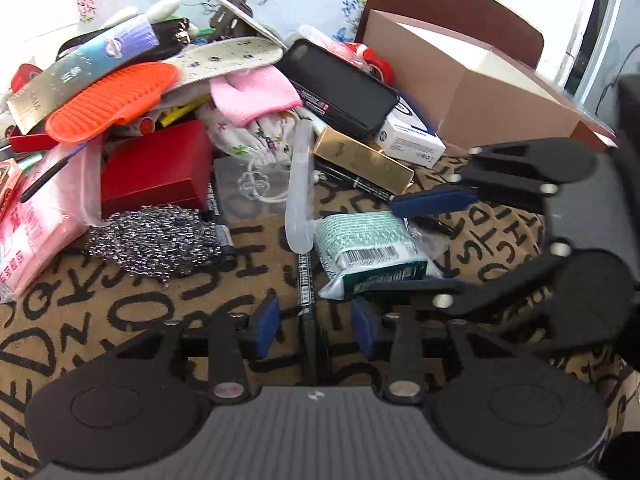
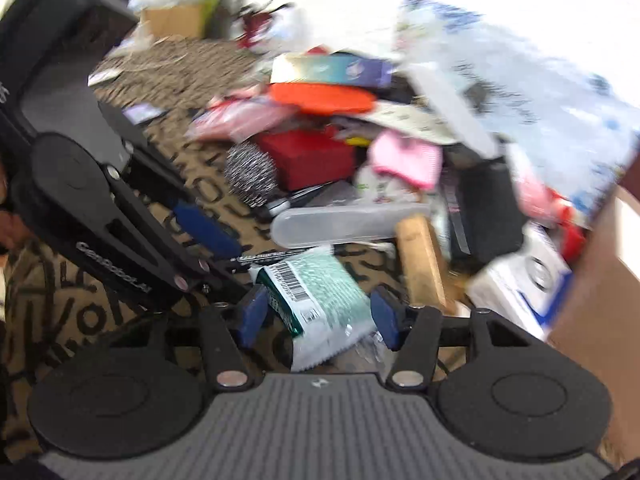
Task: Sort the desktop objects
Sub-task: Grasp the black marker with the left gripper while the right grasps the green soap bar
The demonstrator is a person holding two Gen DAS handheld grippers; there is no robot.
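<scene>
My left gripper hangs low over the lettered tablecloth, its blue pads partly apart, and a black marker pen runs straight up the gap between them. Neither pad presses on the pen; there is cloth showing on both sides of it, so I hold nothing there.

My right gripper stands a little wider. The green-and-white packet (barcode uppermost) lies between its pads, its crimped white end toward the camera. The view is blurred, and the pads look just clear of the wrapper's edges rather than squeezing it. In the left view the same right gripper comes in from the right, one blue pad above the packet and one below it.

A clear plastic case lies just beside the packet, touching its upper left corner, with a gold box just behind. The steel scourer sits left of the pen, against a red box, at the foot of the heap. A cardboard box stands at the right.
</scene>
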